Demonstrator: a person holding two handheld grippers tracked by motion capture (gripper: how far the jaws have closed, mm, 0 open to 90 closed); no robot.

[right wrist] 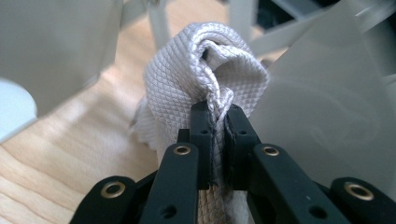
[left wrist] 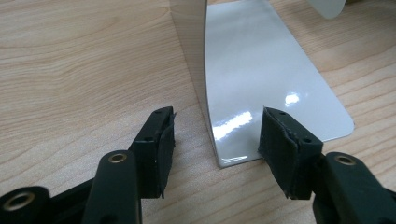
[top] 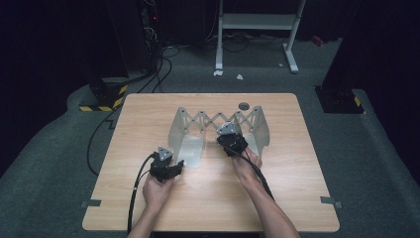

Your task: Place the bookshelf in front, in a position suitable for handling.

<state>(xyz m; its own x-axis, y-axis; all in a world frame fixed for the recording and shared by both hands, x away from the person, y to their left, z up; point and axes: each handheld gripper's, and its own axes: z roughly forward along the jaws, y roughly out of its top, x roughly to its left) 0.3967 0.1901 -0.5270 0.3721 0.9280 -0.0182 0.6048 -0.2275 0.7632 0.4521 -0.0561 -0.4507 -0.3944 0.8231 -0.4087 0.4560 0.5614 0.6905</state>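
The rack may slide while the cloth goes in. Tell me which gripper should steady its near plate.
Left. The left gripper is open, its jaws on either side of the rack's near plate edge, so it probably only needs to close. The right gripper is shut on the white cloth.

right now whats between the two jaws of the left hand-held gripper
In the left gripper view, the left hand-held gripper stands open with the near corner of the grey metal rack's flat foot and bare wooden table between its jaws.

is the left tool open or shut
Open: in the left gripper view the left tool has jaws spread wide around the rack's foot edge.
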